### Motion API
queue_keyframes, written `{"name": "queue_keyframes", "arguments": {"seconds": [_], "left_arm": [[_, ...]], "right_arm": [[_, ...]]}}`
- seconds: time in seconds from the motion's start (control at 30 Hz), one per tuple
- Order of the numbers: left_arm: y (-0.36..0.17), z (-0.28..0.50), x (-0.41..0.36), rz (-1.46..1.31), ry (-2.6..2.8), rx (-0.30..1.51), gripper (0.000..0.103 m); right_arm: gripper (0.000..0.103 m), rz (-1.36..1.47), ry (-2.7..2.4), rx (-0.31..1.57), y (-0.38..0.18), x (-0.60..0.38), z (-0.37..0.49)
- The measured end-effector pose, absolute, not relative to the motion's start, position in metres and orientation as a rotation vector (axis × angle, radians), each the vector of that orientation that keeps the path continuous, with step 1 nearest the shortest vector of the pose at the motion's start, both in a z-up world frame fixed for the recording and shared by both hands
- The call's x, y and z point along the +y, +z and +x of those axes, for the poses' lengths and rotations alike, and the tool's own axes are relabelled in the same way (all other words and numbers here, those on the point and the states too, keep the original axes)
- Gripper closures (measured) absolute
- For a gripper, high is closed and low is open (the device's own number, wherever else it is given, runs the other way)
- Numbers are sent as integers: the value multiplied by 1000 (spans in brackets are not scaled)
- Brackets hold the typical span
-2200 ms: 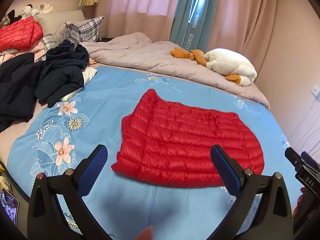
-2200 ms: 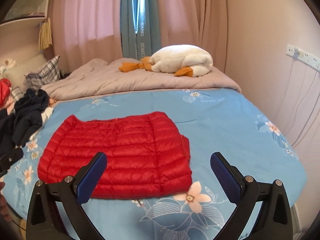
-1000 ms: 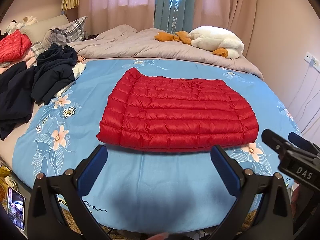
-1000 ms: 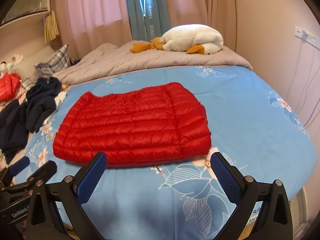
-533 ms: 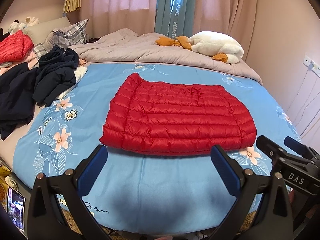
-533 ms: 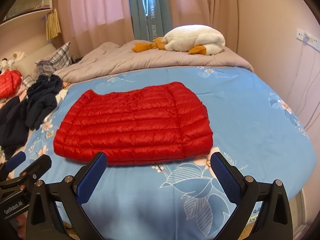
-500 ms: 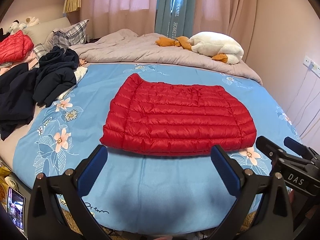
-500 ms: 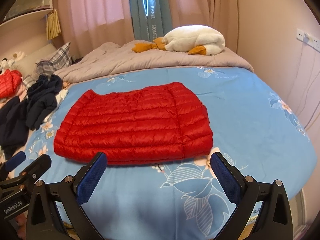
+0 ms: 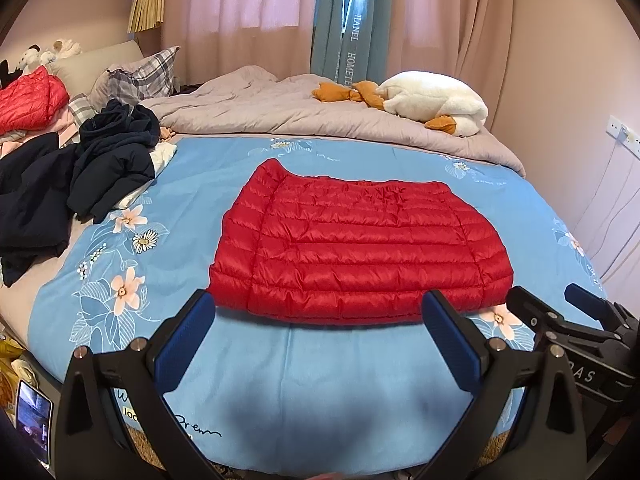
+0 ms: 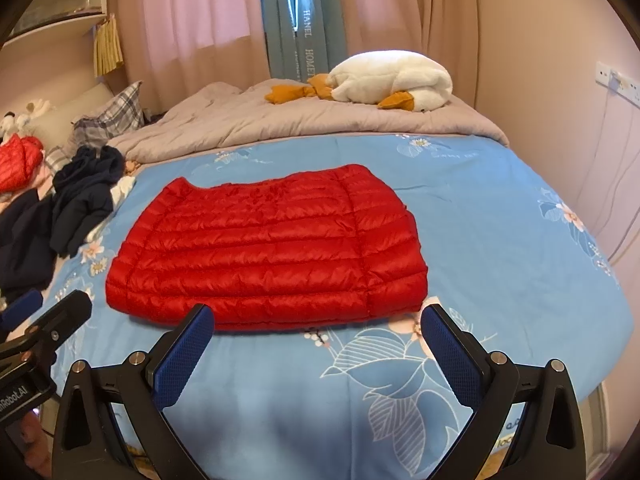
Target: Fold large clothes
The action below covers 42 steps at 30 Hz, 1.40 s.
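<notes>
Our left claw (image 9: 318,334) and right claw (image 10: 318,336) gape wide, empty — near the red jacket (image 9: 360,246), lying flat for folding.

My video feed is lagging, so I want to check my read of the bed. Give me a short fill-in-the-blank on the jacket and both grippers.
1. The folded red down jacket lies flat on the ____ floral bedsheet.
2. The left gripper and the right gripper are both ____, holding nothing.
3. The white goose plush rests on the ____ comforter beyond the jacket.
4. The dark clothes are piled to the jacket's ____.

Missing words: blue; open; grey; left
</notes>
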State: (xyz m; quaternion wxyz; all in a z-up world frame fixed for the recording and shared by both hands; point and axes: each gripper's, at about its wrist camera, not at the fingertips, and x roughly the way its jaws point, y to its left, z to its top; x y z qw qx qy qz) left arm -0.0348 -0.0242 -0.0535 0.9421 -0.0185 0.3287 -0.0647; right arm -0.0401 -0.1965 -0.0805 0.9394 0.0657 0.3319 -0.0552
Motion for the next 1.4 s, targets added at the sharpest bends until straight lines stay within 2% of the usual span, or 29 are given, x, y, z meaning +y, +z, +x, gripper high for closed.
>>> {"name": "queue_keyframes", "arguments": {"seconds": [1.4], "left_arm": [[-61,-30,-9,-85,-108,685,0]], "right_arm": [[1,150,-108,659,-82,-195,-41]]}}
